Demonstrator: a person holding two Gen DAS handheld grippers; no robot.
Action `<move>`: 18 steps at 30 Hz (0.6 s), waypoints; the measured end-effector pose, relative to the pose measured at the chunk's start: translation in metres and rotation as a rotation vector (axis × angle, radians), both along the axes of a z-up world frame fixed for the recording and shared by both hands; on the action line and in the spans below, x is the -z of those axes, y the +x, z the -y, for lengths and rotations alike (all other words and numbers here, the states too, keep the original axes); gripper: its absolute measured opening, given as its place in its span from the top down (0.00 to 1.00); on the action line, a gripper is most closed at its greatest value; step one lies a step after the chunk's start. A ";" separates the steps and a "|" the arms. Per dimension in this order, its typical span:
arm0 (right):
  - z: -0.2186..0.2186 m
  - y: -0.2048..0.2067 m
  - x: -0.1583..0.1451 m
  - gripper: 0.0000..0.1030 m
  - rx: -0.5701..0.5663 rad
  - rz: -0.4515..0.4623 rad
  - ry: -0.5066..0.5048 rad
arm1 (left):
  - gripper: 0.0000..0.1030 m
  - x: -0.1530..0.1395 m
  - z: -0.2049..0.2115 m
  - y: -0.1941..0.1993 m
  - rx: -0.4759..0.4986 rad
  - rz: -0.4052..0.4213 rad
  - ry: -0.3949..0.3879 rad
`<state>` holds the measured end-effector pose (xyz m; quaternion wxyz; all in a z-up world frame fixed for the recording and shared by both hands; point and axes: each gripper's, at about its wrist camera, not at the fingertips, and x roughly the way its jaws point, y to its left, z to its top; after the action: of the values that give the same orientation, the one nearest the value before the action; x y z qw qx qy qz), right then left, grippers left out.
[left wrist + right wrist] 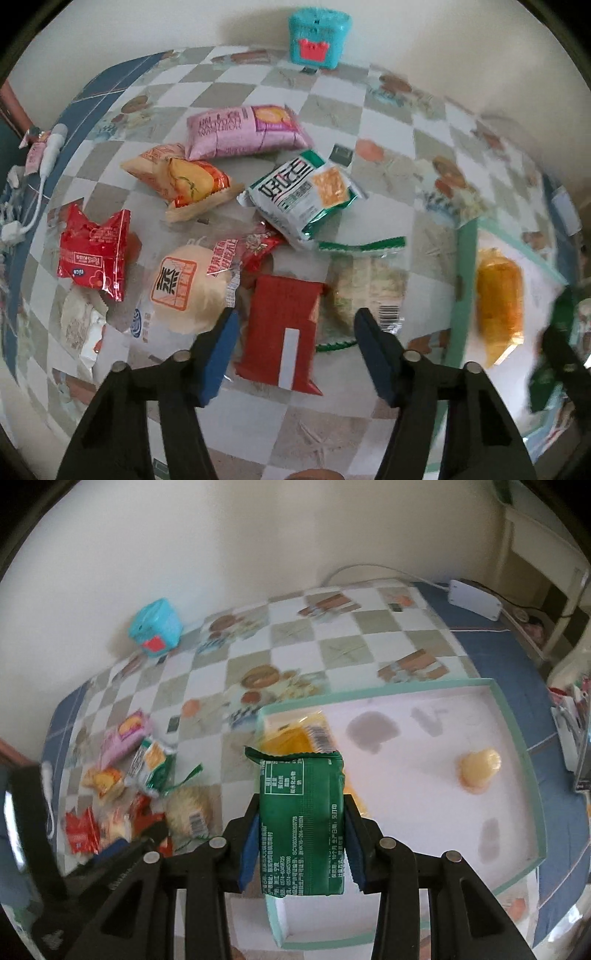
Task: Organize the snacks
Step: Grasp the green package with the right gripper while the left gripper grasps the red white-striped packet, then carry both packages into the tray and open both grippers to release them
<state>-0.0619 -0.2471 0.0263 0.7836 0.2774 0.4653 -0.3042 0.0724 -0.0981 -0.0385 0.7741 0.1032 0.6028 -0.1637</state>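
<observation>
The glossy dark green foil packet (pixel 303 823) carried white print. The shallow white cardboard tray (pixel 532 771) had a mint-green rim. At its ten o'clock corner lay a clear-wrapped yellow snack (pixel 291 738). The tablecloth (pixel 295 635) showed grey-and-white checks, bordered blue.

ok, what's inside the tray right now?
Inside the tray: an orange-yellow packet near its left wall and a pale round snack further right. The green packet held by the right gripper covers part of the floor.
</observation>
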 end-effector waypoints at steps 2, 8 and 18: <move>0.005 0.002 0.005 0.59 0.004 0.012 0.037 | 0.47 0.008 0.002 0.004 -0.004 -0.019 0.023; 0.008 0.002 0.014 0.59 0.012 0.000 0.062 | 0.59 0.010 -0.001 0.006 -0.007 -0.021 0.046; 0.011 -0.006 0.016 0.59 0.036 -0.018 0.051 | 0.60 0.024 0.003 -0.003 0.007 -0.044 0.062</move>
<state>-0.0683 -0.2585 0.0107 0.7664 0.3027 0.4750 -0.3088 0.0690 -0.1013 -0.0625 0.7565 0.1258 0.6241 -0.1498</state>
